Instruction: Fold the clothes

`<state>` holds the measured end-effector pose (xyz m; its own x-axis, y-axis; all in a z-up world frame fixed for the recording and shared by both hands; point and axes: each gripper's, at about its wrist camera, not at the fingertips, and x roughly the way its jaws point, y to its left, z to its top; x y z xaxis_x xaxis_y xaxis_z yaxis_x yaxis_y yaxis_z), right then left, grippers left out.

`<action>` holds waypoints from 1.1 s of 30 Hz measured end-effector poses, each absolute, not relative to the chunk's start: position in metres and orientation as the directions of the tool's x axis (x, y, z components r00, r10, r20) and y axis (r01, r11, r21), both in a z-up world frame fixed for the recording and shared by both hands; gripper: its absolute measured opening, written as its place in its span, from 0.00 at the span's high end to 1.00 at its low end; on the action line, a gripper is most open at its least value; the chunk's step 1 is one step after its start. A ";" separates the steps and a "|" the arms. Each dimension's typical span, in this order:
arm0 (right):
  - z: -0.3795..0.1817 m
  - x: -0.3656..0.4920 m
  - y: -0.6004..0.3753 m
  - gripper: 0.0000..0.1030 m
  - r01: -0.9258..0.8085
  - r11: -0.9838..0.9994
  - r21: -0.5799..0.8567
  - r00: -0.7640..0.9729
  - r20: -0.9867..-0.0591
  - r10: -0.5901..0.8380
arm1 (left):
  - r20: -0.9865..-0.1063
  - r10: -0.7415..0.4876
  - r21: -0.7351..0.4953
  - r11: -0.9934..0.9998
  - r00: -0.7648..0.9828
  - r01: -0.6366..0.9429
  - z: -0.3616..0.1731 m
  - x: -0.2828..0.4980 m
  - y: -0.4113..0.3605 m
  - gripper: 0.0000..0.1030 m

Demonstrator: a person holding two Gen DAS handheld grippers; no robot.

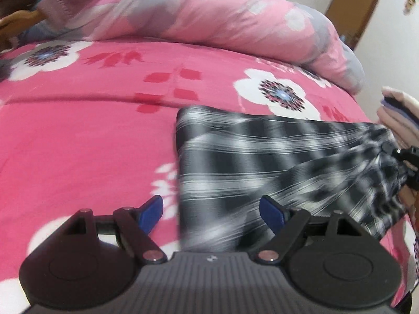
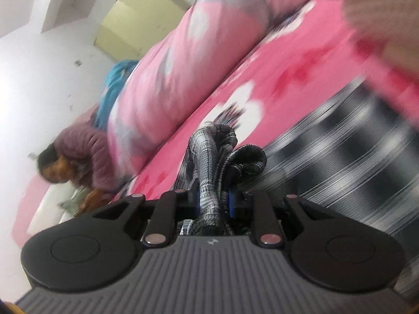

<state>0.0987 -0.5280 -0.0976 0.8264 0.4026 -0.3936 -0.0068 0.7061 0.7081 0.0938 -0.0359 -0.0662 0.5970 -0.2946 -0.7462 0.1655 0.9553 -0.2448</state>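
Black-and-white plaid woven garment [image 1: 235, 162] lies on the pink floral bedsheet [image 1: 78, 136], centre to right of the left wrist frame. Its left edge looks straight and doubled, so it reads as partly folded; its right end is gathered and lifted toward the right frame edge.

Right gripper [image 2: 212, 198]: clamped on a bunched handful of that plaid cloth, which fills the gap between the blue pads at centre frame. Seen from the left wrist camera, it sits at the far right edge.

Left gripper [image 1: 210, 213]: jaws spread wide, nothing between them, hovering over the garment's near-left edge at lower centre.

Handling, as judged:
- Light, thin, fully limp. No stiffness, so it sags and drapes from any single grip point.
- Weave looks smooth, so layers may slide over each other. A bunched grip holds securely but puts creases in.
- Not fragile.
- Best holds: corners or hem edges, pinching all layers together, with two points spread apart to keep the edge taut.

Both frames are motion-blurred, so layer count is unclear.

Pink-and-grey floral quilt [image 1: 209, 13] is rolled along the top of the frame, and a pale stack of folded clothes [image 1: 398, 115] sits at the right edge, just beside the garment's lifted end.
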 end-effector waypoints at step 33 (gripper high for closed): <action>-0.028 0.012 -0.429 0.24 -0.076 0.997 0.030 0.934 -0.349 0.082 | -0.691 -0.404 -0.412 0.901 0.599 0.133 -0.083 0.070 0.003 0.21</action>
